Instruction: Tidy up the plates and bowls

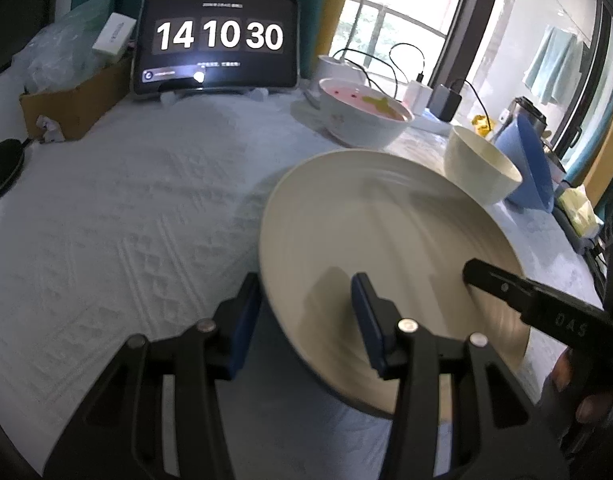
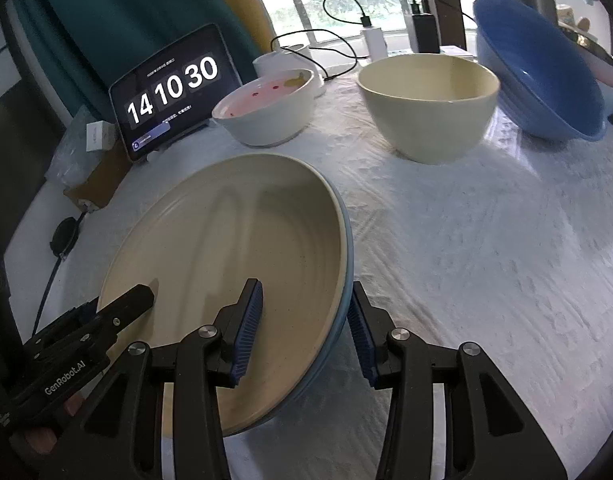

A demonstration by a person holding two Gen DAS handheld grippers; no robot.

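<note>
Cream plate (image 1: 386,264), blue underside, tilted and off the white textured tablecloth (image 1: 126,220), carried by both grippers at opposite rims.

Left gripper (image 1: 306,320): straddling the plate's left rim, one blue pad (image 1: 244,320) outside under the edge, the other on the inner face. Partly closed, gripping the plate rim. Contact of the outer pad partly hidden by the rim.

Right gripper (image 2: 306,324): same arrangement on the right rim, one ribbed blue pad (image 2: 248,328) inside the dish, the other under the blue outer edge. Half closed, pinching the plate rim.

Each gripper visible in the other's view: black finger tip resting on the plate's inner surface at the far side.

Behind the plate, well apart from it: white bowl with pink inside (image 2: 266,112), cream bowl (image 2: 430,104) upright, blue bowl (image 2: 538,68) tilted on its side just beside the cream one. All three on the cloth.

Tablet (image 1: 216,42) showing 14 10 30 upright at the far table edge. Cardboard box (image 1: 74,104) with plastic bags to its left. Chargers and cables (image 1: 418,88) by the window.
</note>
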